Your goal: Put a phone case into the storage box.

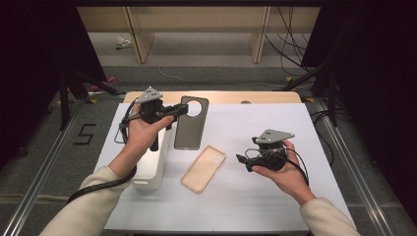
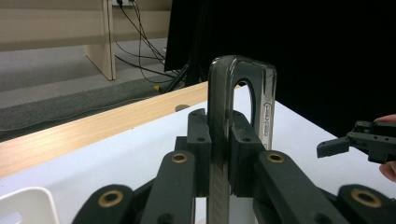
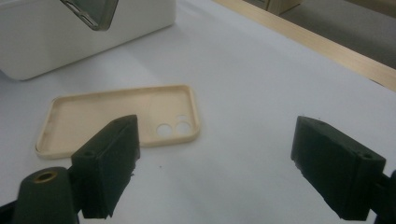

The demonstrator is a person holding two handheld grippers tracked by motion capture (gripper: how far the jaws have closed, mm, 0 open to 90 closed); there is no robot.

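Nearest the person, at about five o'clock on the white table (image 1: 255,206), the right gripper (image 1: 242,161) rests in an upturned right hand (image 1: 282,172), pointing toward nine o'clock. Its fingers (image 3: 109,165) stand wide apart with nothing between them; in the right gripper view they frame bare table, with the beige phone case (image 3: 121,116) just beyond the left finger.

That beige phone case (image 1: 203,168) lies flat near the table's centre, open side up, its camera holes toward the far end, apart from both grippers.

At about eight o'clock a white box (image 1: 152,167) sits on the table under the person's left forearm.

Farther out, toward eleven o'clock, the left hand (image 1: 140,135) carries the left gripper (image 1: 173,112), pointing toward three o'clock. Its fingers (image 2: 198,140) are clamped narrow on the edge of a dark phone case (image 1: 191,123), which has a large round camera opening at its far end. In the left gripper view the dark phone case (image 2: 238,93) stands on edge between the pads, raised off the table.

Beyond it, at twelve o'clock, runs the table's wooden edge (image 1: 265,97).
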